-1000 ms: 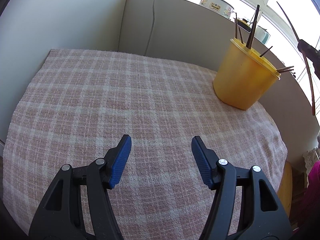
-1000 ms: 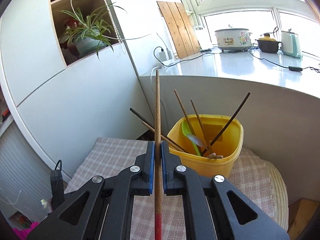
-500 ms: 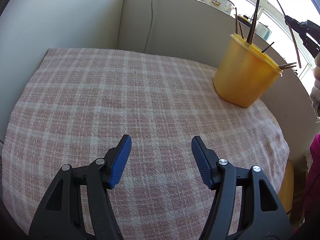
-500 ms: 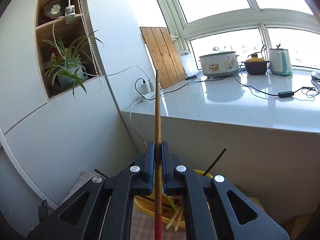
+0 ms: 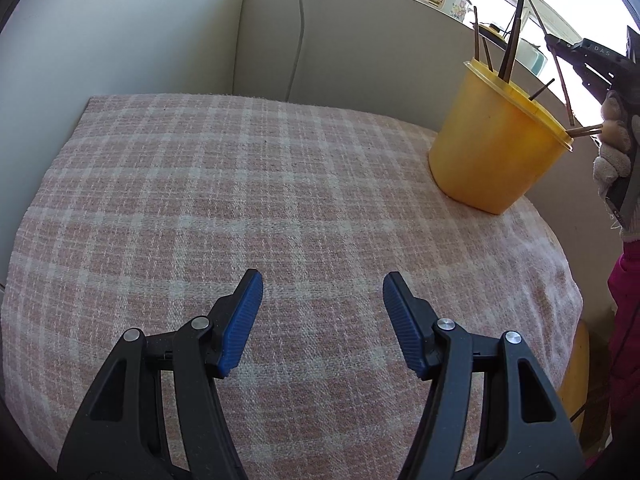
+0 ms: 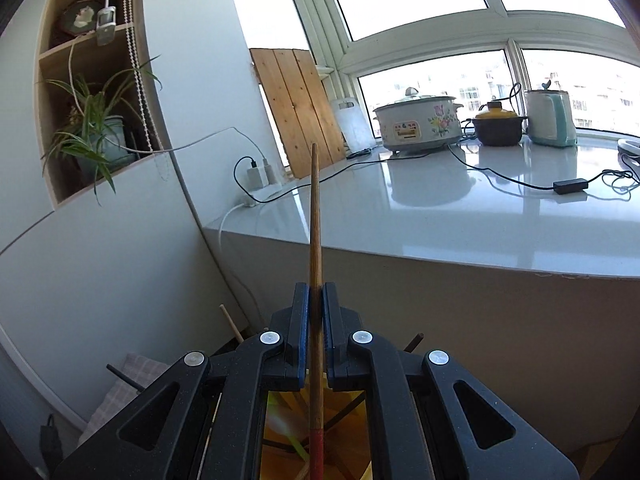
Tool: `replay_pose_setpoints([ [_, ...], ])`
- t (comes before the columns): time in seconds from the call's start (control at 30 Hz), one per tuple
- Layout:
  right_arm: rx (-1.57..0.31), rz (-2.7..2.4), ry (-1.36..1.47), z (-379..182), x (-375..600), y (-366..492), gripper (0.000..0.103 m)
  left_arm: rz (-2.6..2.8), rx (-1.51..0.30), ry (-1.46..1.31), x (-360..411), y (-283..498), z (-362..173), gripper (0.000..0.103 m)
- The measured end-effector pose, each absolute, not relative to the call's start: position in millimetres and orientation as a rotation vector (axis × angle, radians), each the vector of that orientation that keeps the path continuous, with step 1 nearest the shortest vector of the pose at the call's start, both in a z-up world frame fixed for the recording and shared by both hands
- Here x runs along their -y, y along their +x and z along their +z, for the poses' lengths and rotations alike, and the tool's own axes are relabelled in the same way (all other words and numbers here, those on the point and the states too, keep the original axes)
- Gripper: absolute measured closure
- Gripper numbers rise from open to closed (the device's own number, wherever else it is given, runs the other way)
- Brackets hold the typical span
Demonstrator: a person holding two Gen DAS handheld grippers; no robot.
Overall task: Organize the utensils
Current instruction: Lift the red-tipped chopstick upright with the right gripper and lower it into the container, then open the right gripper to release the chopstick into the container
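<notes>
Blue-padded and spread wide with nothing between its fingers, the left claw (image 5: 322, 322) hangs over the pink-and-white checked cloth (image 5: 240, 200) covering the bench, well apart from the yellow tub (image 5: 496, 148) at the far right of the cloth, which holds several dark and wooden sticks leaning against its rim. At the right edge of that view a gloved hand (image 5: 614, 152) grips the right claw (image 6: 316, 328), whose pads are clamped tight on a wooden chopstick (image 6: 315, 240) with a red lower end, held nearly upright directly above the tub's open mouth. Beyond it a white counter (image 6: 440, 220) carries a flowered cooker (image 6: 416, 124).
</notes>
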State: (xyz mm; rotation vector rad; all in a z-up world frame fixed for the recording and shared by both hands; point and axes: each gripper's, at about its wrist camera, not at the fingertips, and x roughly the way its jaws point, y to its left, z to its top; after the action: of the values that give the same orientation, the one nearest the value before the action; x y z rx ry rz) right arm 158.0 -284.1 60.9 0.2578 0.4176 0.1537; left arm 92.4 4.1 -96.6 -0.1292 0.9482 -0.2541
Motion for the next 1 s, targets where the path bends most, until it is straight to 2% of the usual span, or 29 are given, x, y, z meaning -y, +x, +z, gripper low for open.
replay_pose_setpoints([
  [0.3, -0.443, 0.160, 0.290, 37, 295, 164, 0.098, -0.261, -0.953, -0.120, 9, 94, -97, 0.039],
  [0.6, -0.467, 0.161, 0.250, 38, 292, 147, 0.098, -0.279, -0.945, -0.109, 23, 94, -94, 0.039],
  [1.0, -0.636, 0.117, 0.214, 35, 282, 122, 0.098, -0.290, -0.911, -0.098, 29, 81, -82, 0.039],
])
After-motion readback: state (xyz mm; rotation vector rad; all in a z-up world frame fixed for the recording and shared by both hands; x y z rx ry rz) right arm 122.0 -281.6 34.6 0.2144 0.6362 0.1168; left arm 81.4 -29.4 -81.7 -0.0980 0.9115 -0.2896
